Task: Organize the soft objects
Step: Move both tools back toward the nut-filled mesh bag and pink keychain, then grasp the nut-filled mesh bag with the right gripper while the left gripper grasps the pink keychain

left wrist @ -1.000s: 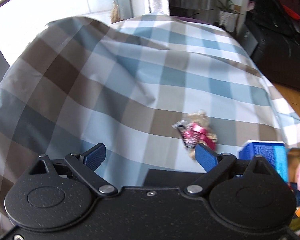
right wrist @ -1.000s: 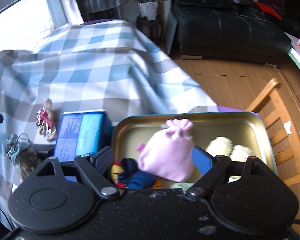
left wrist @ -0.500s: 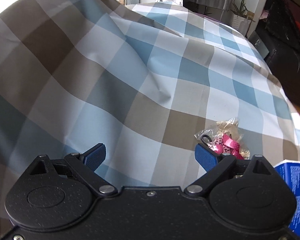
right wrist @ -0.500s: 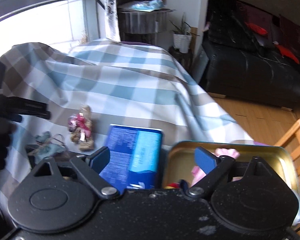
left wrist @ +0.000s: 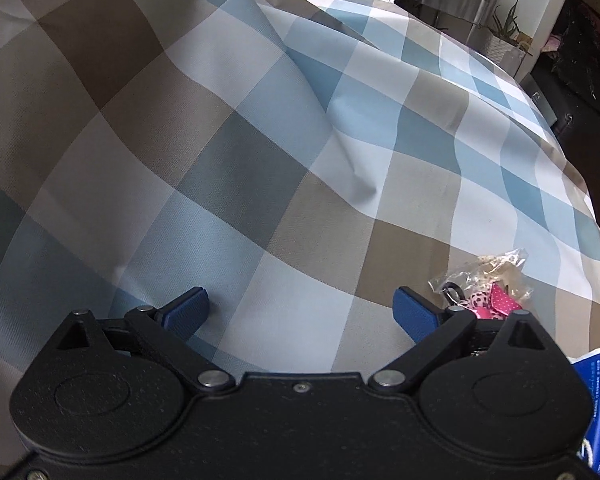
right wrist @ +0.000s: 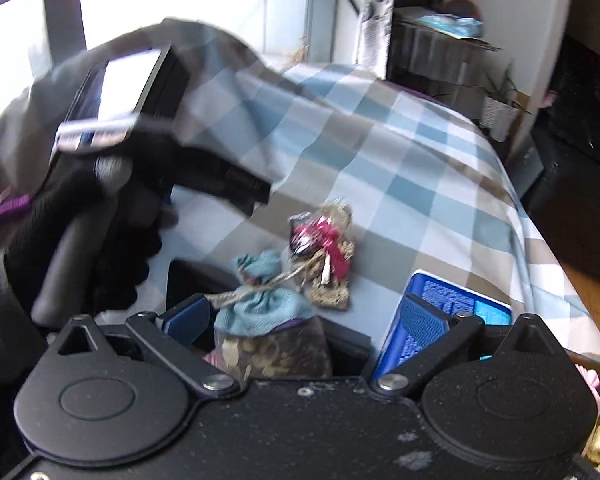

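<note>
Spreading across both views is a blue, white and brown checked cloth [left wrist: 340, 168] covering a raised worktop, rumpled into folds.

From the left gripper [left wrist: 300, 312], its blue fingers [left wrist: 186, 312] are opening wide, with only bare cloth between them. Just past the right-hand finger lies a clear plastic packet with a pink polka-dot bow [left wrist: 488, 288], near the worktop's right edge.

From the right gripper [right wrist: 312, 320], the fingers [right wrist: 422, 326] are likewise opening wide. Between them, untouched, sits a teal-topped fabric pouch of dried pieces tied with twine [right wrist: 264, 312]. The bow packet [right wrist: 324, 264] lies just beyond it. A blue printed carton [right wrist: 456, 308] stands close on the right, partly behind one finger. At the left, blurred, a black-gloved hand [right wrist: 100, 240] holds the other gripper.
</note>
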{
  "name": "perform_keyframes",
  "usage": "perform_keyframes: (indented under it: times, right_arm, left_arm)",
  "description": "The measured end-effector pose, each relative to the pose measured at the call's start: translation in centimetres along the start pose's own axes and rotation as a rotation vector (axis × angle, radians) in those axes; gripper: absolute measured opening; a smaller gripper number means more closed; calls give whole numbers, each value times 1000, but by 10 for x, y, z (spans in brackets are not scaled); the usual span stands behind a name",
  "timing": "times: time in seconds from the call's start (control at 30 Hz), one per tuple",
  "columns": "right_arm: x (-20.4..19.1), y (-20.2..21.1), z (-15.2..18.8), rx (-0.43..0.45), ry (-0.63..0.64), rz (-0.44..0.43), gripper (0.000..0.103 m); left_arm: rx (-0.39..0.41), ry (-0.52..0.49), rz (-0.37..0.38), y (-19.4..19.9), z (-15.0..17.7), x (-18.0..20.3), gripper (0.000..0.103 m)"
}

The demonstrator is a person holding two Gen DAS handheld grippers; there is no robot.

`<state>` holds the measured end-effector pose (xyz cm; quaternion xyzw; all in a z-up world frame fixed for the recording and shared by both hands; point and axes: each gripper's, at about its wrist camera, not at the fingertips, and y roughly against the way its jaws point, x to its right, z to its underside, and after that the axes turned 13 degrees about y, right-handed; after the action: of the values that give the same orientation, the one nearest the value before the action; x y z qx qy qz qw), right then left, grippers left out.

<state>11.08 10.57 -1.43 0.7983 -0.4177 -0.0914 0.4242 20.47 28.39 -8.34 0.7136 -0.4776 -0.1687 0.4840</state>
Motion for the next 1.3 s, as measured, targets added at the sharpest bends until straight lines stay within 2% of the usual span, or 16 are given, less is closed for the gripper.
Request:
perform_keyframes:
  times: [0.3,0.33,0.4,0.47,0.53,0.7,0.83,1.0,1.13,1.3]
  right_arm:
    - [-19,-25,5,-26,32,-44,99]
    - [-19,-26,4,-28,34,-46,96]
    - [-19,-30,3,-42,39,-53,85]
    - [-18,-35,1,-65,40,-62,79]
    - [-18,-36,1,-68,55,-41,58]
    - [-7,-25,-1,-53,0,-45,37]
    - [0,-8,8,-51,-108,-83,35]
    - [1,22,34,-68,-216,-88,35]
    - [5,47,60,-134,-299,-94,35]
    - [8,56,92,-246,-298,-31,37]
  left_arm:
    - [6,-38,-37,-5,3,7,99]
    - [7,-38,-38,-5,3,7,99]
    - [6,-40,-41,-6,3,7,99]
    - [5,-42,-44,-7,3,7,99]
    - [5,-48,-50,-9,3,8,99]
    - [6,-70,-74,-13,6,12,99]
    - [11,-90,-90,-14,9,15,99]
    - [8,-91,-85,-14,8,14,99]
    - [6,-80,-75,-14,7,13,99]
    - [8,-88,-81,-14,8,14,99]
